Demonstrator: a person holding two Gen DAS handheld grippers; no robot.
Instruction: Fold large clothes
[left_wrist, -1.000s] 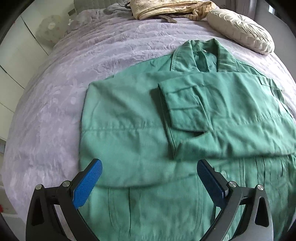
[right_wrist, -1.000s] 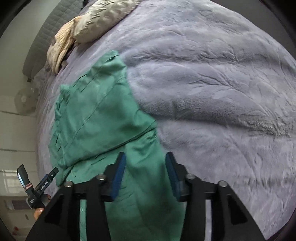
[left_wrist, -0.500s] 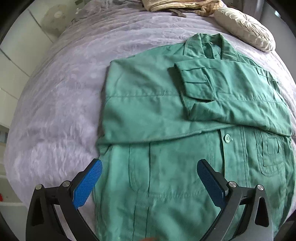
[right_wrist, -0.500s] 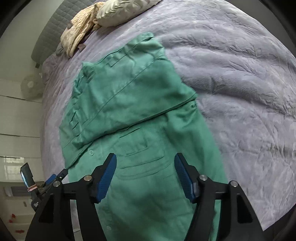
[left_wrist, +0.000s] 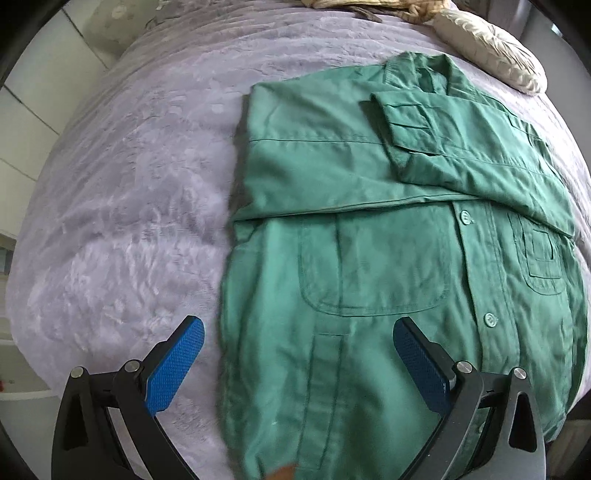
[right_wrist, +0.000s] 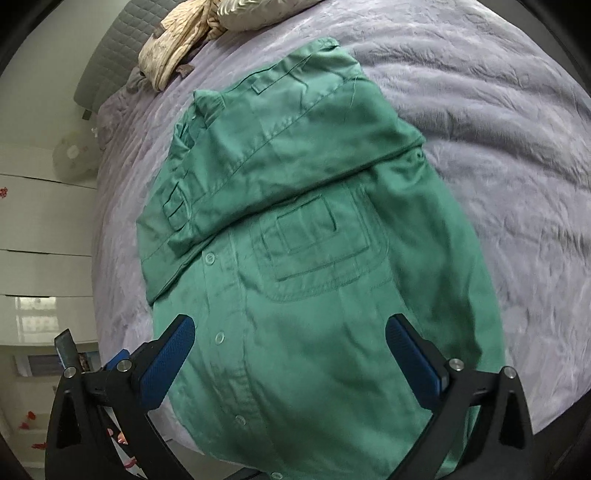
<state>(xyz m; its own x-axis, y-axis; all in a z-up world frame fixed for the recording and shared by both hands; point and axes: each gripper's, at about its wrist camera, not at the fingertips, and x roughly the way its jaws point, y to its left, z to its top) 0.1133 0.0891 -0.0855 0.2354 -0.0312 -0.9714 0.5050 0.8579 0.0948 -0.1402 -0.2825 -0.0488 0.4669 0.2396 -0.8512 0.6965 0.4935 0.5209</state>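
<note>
Left wrist view: the green jacket (left_wrist: 388, 258) lies flat on the bed (left_wrist: 129, 203), collar toward the head of the bed, both sleeves folded across the chest. Its hem runs out of the bottom of the picture, and the right side is cut by the lens edge. The left gripper (left_wrist: 299, 365) hovers over the lower front with its jaws spread wide and nothing between them; one blue pad is over the bedspread, the other over the cloth. A cream pillow (left_wrist: 491, 48) sits at the head of the bed, partly cropped. A blurred orange-brown patch at the bottom edge cannot be made out. Compared with half a second ago, the jacket sits further right and fills more of the view, and the pad that was over cloth is now over the bedspread.

Right wrist view: the right gripper (right_wrist: 291, 358) hangs above the jacket's (right_wrist: 314, 258) button placket and chest pocket, jaws wide apart and holding nothing. The hem drops over the near edge of the bed (right_wrist: 480, 110) and is hidden there. Crumpled beige cloth (right_wrist: 173, 48) lies beside the pillow. The jaws have opened wider than half a second ago.
</note>
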